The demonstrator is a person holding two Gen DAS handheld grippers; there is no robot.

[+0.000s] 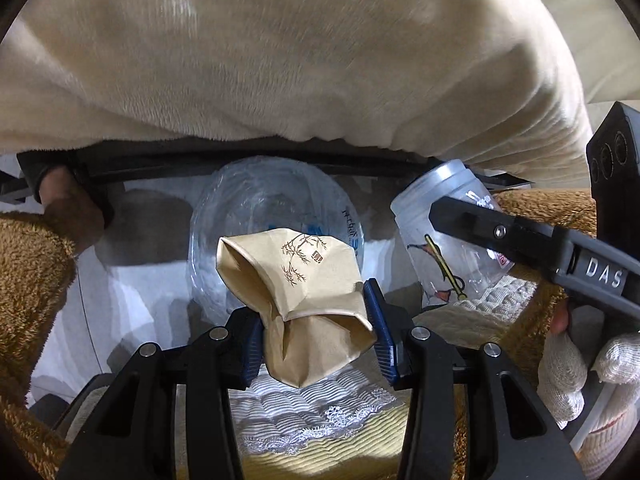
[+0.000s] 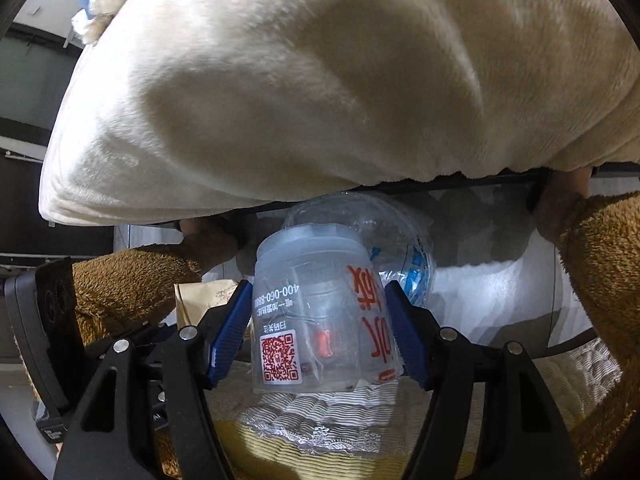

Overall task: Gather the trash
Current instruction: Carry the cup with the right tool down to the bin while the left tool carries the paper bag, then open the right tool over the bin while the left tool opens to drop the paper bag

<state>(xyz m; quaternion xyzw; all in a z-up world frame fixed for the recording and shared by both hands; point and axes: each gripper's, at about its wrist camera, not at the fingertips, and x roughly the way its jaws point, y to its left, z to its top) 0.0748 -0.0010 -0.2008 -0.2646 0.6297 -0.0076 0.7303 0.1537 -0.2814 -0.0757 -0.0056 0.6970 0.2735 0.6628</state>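
Note:
My left gripper (image 1: 314, 308) is shut on a crushed tan paper cup (image 1: 296, 264) with a bamboo print, its blue pads pressing both sides. My right gripper (image 2: 318, 292) is shut on an upturned clear plastic cup (image 2: 316, 312) with red lettering and a QR code. That same cup (image 1: 424, 216) shows at the right of the left wrist view, under my right gripper's near finger (image 1: 500, 232). Both cups hang over a white-lined bag (image 1: 152, 292) with a black rim (image 1: 240, 160). A crumpled clear bottle (image 1: 272, 200) with a blue label lies inside it.
A person's hands (image 1: 68, 208) in brown fuzzy sleeves (image 2: 600, 272) hold the rim at both ends. A cream fleece garment (image 1: 280, 60) fills the top of both views. A striped lace-edged cloth (image 1: 312, 412) lies under the grippers. A white-gloved hand (image 1: 580, 368) is at the lower right.

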